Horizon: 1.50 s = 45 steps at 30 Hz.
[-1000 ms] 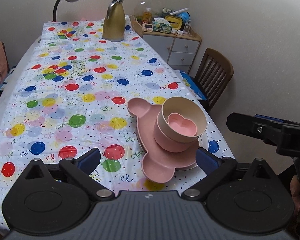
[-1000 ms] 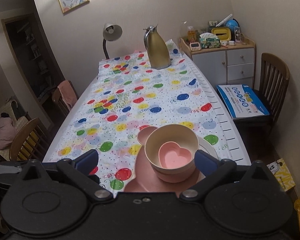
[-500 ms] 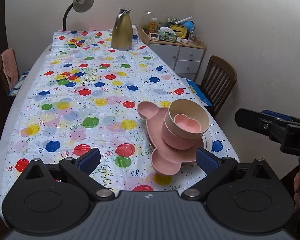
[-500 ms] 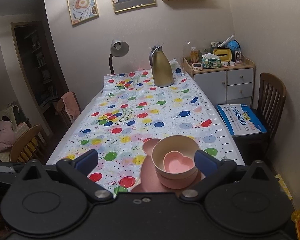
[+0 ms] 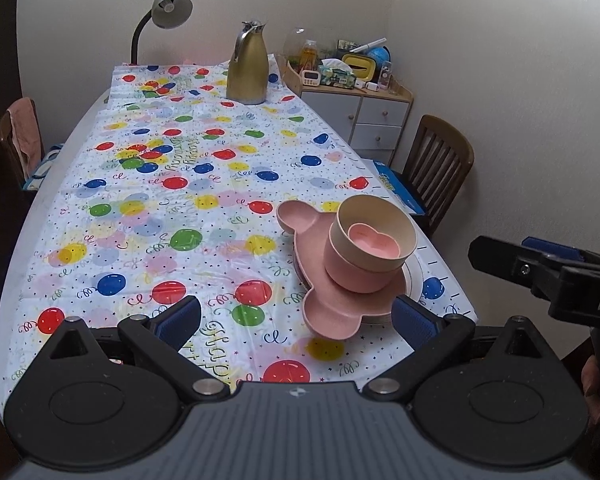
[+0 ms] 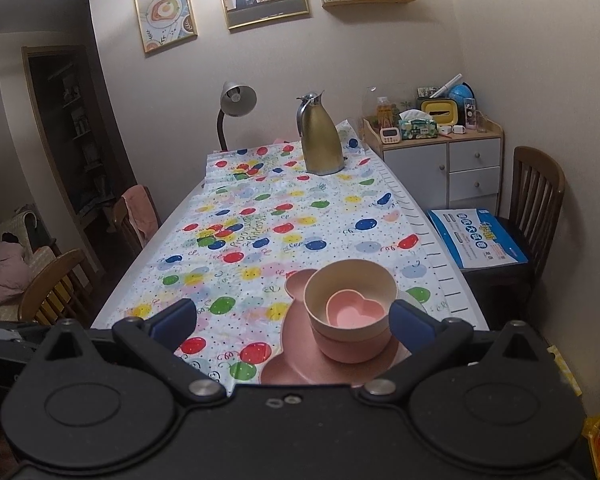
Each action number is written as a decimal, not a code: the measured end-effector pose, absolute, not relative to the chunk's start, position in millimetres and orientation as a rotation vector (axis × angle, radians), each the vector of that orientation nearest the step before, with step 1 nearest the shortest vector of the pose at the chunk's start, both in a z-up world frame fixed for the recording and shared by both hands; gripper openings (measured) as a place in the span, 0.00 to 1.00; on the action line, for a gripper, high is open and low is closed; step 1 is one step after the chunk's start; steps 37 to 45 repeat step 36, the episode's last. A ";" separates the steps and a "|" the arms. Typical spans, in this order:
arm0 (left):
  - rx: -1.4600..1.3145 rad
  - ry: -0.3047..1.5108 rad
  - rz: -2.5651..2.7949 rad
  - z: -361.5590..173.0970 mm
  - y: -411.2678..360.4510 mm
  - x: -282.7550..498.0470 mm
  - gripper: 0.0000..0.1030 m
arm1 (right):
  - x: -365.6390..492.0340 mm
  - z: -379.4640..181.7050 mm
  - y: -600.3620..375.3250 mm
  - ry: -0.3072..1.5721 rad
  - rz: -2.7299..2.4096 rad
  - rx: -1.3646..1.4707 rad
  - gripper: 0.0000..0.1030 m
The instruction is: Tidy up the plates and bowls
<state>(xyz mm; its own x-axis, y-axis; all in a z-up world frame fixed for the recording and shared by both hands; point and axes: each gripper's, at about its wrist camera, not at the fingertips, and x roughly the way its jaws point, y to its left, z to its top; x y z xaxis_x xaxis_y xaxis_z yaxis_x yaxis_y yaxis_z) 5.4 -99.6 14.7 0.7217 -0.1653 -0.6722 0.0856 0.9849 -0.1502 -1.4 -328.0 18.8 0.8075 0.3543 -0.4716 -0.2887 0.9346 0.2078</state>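
Note:
A stack of dishes stands near the table's right front corner. A pink mouse-shaped plate (image 5: 328, 312) lies on a white plate (image 5: 414, 272). On it a pink bowl (image 5: 356, 276) holds a cream bowl (image 5: 380, 220), which holds a small pink heart-shaped bowl (image 5: 374, 242). The stack also shows in the right wrist view, with the cream bowl (image 6: 348, 280) and heart bowl (image 6: 354, 310) on the pink plate (image 6: 296, 360). My left gripper (image 5: 296, 318) is open and empty, in front of the stack. My right gripper (image 6: 292, 322) is open and empty, above and behind the stack's near edge.
A gold thermos jug (image 5: 248, 68) and a desk lamp (image 5: 164, 16) stand at the table's far end. A cabinet with clutter (image 6: 440, 152) and a wooden chair (image 6: 536, 196) holding a blue box (image 6: 476, 240) are to the right. Chairs (image 6: 52, 288) stand to the left.
Both grippers have drawn back and risen from the stack, so more of the table and room shows. The dishes have not moved.

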 end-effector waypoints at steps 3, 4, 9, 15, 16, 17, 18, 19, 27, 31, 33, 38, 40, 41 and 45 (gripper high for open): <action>-0.115 0.755 -0.141 14.6 -99.2 5.1 0.99 | -3.1 17.2 -329.1 0.533 0.338 0.131 1.00; -0.115 0.756 -0.141 14.9 -99.6 5.0 0.99 | -3.3 17.1 -329.4 0.533 0.336 0.132 1.00; -0.115 0.756 -0.141 14.7 -99.8 5.3 0.99 | -3.3 16.3 -330.0 0.539 0.333 0.136 1.00; -0.116 0.759 -0.144 14.5 -100.4 5.8 0.99 | -3.3 16.3 -329.9 0.538 0.332 0.136 1.00; -0.116 0.760 -0.144 14.3 -101.1 6.0 0.99 | -3.3 16.3 -329.8 0.538 0.332 0.135 1.00; -0.117 0.759 -0.146 14.2 -100.5 6.1 0.99 | -3.3 16.3 -329.9 0.538 0.333 0.136 1.00; -0.117 0.760 -0.146 14.1 -100.9 6.1 0.99 | -3.2 16.3 -329.9 0.539 0.334 0.136 1.00; -0.116 0.761 -0.147 13.4 -101.2 6.5 0.99 | -3.2 16.1 -329.6 0.540 0.333 0.136 1.00; -0.114 0.776 -0.160 7.2 -102.8 10.4 0.99 | -2.7 14.1 -329.3 0.546 0.322 0.140 1.00; -0.121 0.788 -0.171 5.2 -101.1 13.1 0.99 | -1.5 11.6 -328.8 0.555 0.317 0.142 1.00; -0.126 0.794 -0.173 4.0 -99.7 14.5 0.99 | -1.3 11.2 -328.8 0.556 0.315 0.143 1.00; -0.133 0.800 -0.173 2.2 -97.4 17.3 0.99 | -1.1 11.2 -329.0 0.554 0.309 0.144 1.00; -0.133 0.800 -0.173 2.2 -97.4 17.3 0.99 | -1.1 11.2 -329.0 0.554 0.309 0.144 1.00; -0.133 0.800 -0.173 2.2 -97.4 17.3 0.99 | -1.1 11.2 -329.0 0.554 0.309 0.144 1.00; -0.133 0.800 -0.173 2.2 -97.4 17.3 0.99 | -1.1 11.2 -329.0 0.554 0.309 0.144 1.00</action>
